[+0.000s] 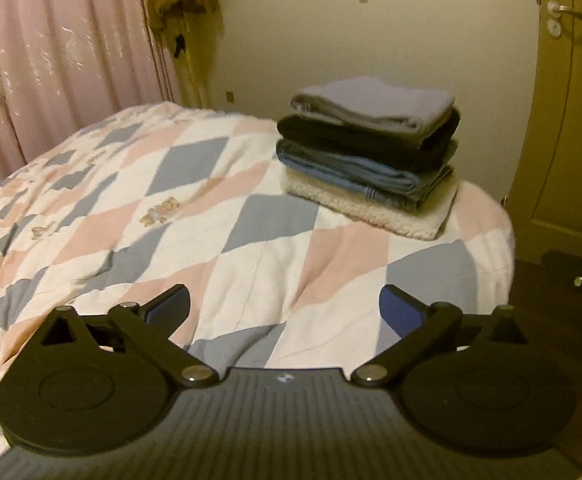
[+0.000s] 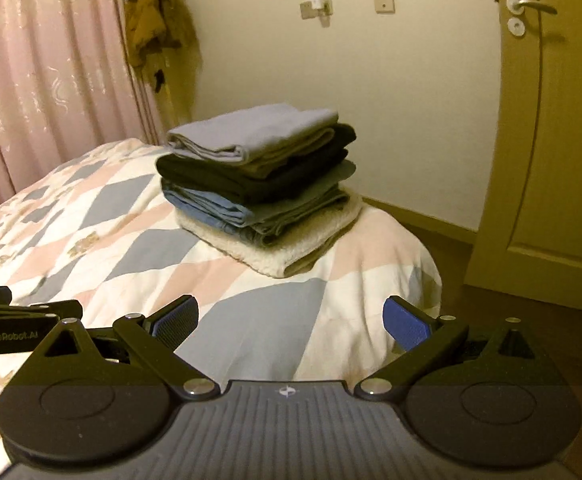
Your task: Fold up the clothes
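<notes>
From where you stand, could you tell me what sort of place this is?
Most likely a bedroom: a bed under a checked quilt with a stack of folded clothes on it, pink curtains at one side, and a door nearby.

A bed covered by a quilt of pink, grey-blue and white diamonds fills the foreground. Behind it hangs a pink curtain with a pale shimmering pattern, and beside that a brown garment (crumpled, hung high). The plain cream wall carries two small switch plates. A door with a metal lever handle stands at right, above dark flooring. The light is warm and dim.
</notes>
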Demonstrator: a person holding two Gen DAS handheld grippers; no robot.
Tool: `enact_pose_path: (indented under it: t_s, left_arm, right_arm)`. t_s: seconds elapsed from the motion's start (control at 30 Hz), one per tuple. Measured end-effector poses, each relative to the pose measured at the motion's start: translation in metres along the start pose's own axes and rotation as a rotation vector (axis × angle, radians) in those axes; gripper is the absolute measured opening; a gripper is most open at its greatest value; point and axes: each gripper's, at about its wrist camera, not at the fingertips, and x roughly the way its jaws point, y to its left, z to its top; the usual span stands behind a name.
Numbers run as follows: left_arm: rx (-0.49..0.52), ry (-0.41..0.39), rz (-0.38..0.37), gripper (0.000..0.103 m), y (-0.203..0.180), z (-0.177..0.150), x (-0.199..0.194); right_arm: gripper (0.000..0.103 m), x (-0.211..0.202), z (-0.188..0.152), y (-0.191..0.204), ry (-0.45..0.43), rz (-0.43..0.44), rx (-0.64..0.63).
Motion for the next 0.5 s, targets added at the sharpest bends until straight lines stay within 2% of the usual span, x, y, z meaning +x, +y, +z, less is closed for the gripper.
enact_pose_path:
  t_s: [0.17,0.43,0.5]
  left_arm:
    - [-0.019,-0.047,-0.015,0.102,0.001,-0.005,-0.045]
    - [0.002,-0.142,0.056,0.103,-0.004,-0.017,-0.094]
    - [-0.007,-0.159,0.055,0.103,-0.004,-0.020,-0.103]
  right_arm:
    - [0.103,-0.041,-0.006,0.002,-0.032,0.015,0.015]
    - [0.103,-0.090,-0.014,0.002,-0.057,-0.017,0.032]
    - [0.103,-0.100,-0.014,0.003,-0.066,-0.024,0.035]
